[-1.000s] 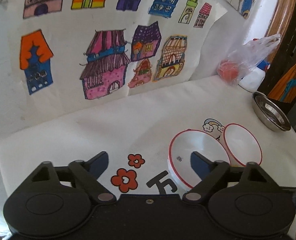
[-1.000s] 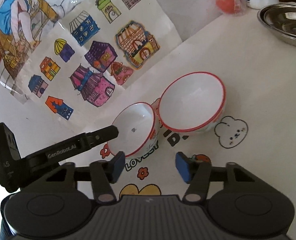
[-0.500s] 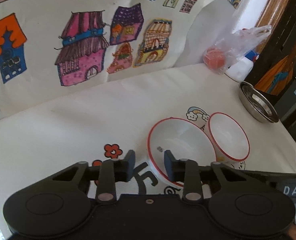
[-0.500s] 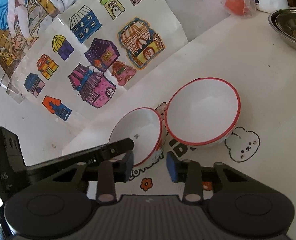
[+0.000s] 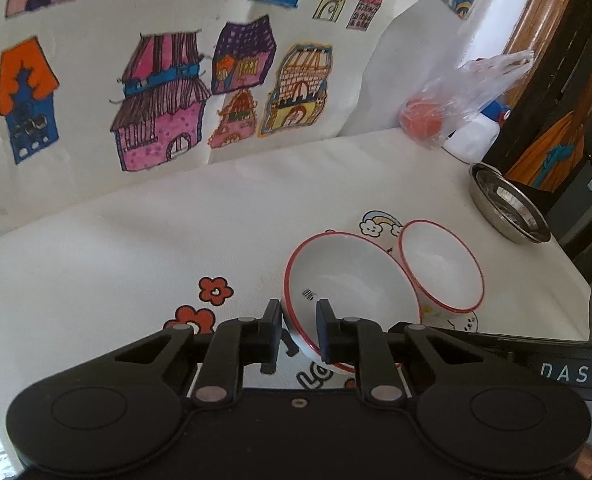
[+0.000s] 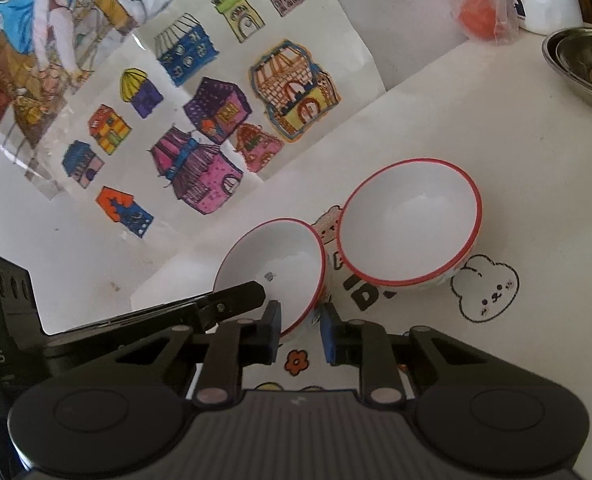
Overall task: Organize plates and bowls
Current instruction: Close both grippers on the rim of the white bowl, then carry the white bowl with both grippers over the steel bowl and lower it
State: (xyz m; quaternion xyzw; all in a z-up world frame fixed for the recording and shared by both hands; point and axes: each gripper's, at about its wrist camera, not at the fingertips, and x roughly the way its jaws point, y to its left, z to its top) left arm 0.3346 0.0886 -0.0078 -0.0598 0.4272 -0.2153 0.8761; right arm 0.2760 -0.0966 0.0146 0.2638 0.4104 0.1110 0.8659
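Two white bowls with red rims stand side by side on the printed tablecloth. The left bowl [image 5: 348, 284] [image 6: 272, 256] has a small dark mark inside and sits tilted. My left gripper [image 5: 299, 336] is shut on its near rim, one finger inside and one outside. My right gripper [image 6: 301, 332] is shut on the same bowl's rim from the other side. The left gripper's finger [image 6: 232, 300] shows in the right wrist view, lying over the rim. The second bowl [image 5: 440, 268] [image 6: 408, 220] stands upright just to the right, nearly touching the first.
A steel bowl [image 5: 508, 212] [image 6: 584, 68] sits near the table's right edge. Behind it are a plastic bag with an orange ball [image 5: 424, 120] [image 6: 478, 16] and a white bottle [image 5: 472, 140]. A sheet of house drawings [image 5: 160, 112] leans against the back wall.
Both grippers went from wide open to shut on the left bowl's rim. That bowl now sits tilted between them.
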